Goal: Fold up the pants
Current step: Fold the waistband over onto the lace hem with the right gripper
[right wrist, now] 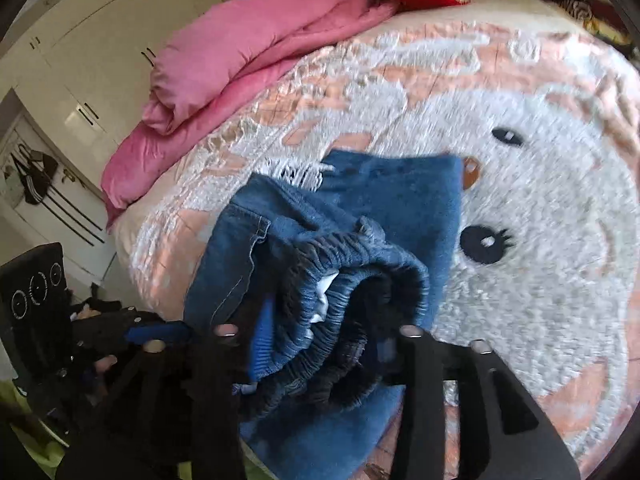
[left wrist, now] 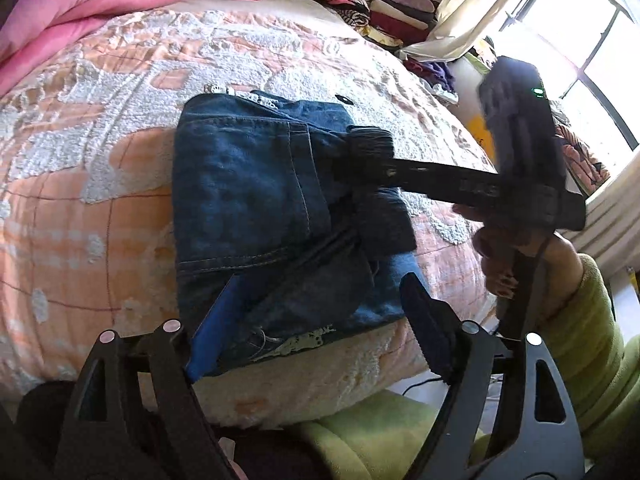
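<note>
Lying folded on the bedspread [left wrist: 100, 184], jeans [left wrist: 256, 208], waistband seemingly pinched in right hand-held gripper [right wrist: 316, 344]; left hand-held gripper [left wrist: 320, 320] agape, empty.

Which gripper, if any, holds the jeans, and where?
The right gripper grips the jeans at the bunched elastic waistband. The left gripper is open, holding nothing.

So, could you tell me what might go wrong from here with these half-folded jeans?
1. The right gripper grips only the bunched elastic waistband of the jeans; lifting could let the layers beneath slide apart.
2. The left gripper is open over the near edge, so nothing pins the fold there.
3. The bundle lies near the bed's edge and might slip off.
</note>
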The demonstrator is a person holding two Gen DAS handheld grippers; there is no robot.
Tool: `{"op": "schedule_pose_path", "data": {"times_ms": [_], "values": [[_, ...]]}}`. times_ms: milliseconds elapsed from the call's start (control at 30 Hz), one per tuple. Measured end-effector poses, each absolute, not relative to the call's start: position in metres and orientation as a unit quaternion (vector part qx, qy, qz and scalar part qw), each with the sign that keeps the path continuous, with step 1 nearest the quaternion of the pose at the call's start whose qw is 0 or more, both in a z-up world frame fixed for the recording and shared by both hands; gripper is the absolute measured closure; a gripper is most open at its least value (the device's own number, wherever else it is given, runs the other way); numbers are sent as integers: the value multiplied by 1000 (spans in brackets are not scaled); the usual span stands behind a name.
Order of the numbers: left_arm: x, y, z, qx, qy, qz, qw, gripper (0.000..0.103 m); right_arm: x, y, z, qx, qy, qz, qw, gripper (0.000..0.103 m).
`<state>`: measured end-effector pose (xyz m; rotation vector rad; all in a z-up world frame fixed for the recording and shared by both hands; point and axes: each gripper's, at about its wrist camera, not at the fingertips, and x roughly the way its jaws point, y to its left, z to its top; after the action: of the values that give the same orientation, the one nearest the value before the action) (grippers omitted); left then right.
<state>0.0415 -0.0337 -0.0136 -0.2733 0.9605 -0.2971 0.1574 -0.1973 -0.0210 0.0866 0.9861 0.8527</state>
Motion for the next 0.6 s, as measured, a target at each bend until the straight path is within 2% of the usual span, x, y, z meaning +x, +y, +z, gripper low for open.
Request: {"op": "schedule_pose_path", "data": {"times_ms": [233,367,467,600], "values": [[38,-33,-6,-123,449,-125,876,23,140,-221,12,33,413,381,827,28],[32,-30,2,-120,441,-115,882,19,131,-226,32,27,382,377,843,18],[31,-28,7,-116,435,-107,886,12,122,-227,45,15,362,376,853,13],[27,-26,16,-107,425,-93,894,10,110,-228,61,-4,336,372,865,9]]}}
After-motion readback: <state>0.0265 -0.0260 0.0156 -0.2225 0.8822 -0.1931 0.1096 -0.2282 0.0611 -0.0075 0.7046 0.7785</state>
